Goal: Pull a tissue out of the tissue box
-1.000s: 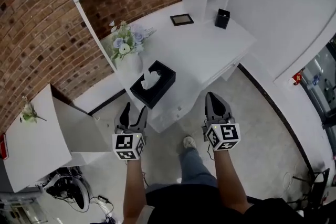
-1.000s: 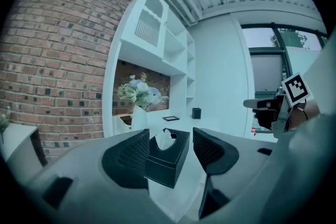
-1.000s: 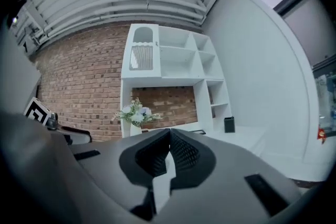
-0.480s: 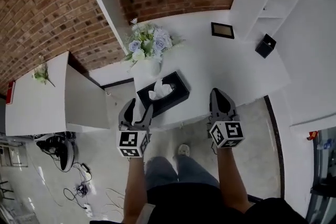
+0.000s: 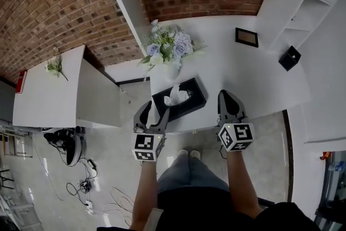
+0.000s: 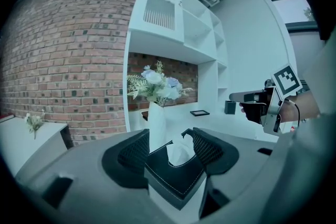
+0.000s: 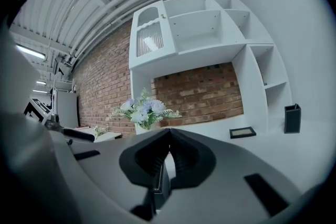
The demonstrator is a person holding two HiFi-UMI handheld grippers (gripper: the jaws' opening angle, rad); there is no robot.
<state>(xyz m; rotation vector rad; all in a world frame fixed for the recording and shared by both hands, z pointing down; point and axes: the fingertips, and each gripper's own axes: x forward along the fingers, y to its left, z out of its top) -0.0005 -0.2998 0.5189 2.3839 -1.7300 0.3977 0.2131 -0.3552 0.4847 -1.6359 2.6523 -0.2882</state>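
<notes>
Near the front edge of the white surface (image 5: 243,78) the black tissue box (image 5: 190,105) lies at a slant, with a white tissue (image 5: 177,96) standing up out of its top slot. The left tongs (image 5: 155,110) hover just at the box's near left corner with their jaws spread wide; in the left gripper view the box corner and the tissue sit framed between the two ribbed pads, and nothing is grasped. Whether a jaw touches the box cannot be told. The right tongs (image 5: 227,96) are off to the right of the box, over the front edge of the surface, with their jaws clenched together on nothing. Behind the box stands a white vase (image 5: 172,70) of pale blue and white flowers (image 5: 168,48). Farther back on the right lie a small dark picture frame (image 5: 246,37) and a black cube-shaped holder (image 5: 290,58). A brick wall (image 5: 54,2) runs behind, and white shelves (image 5: 303,8) rise at the right.
</notes>
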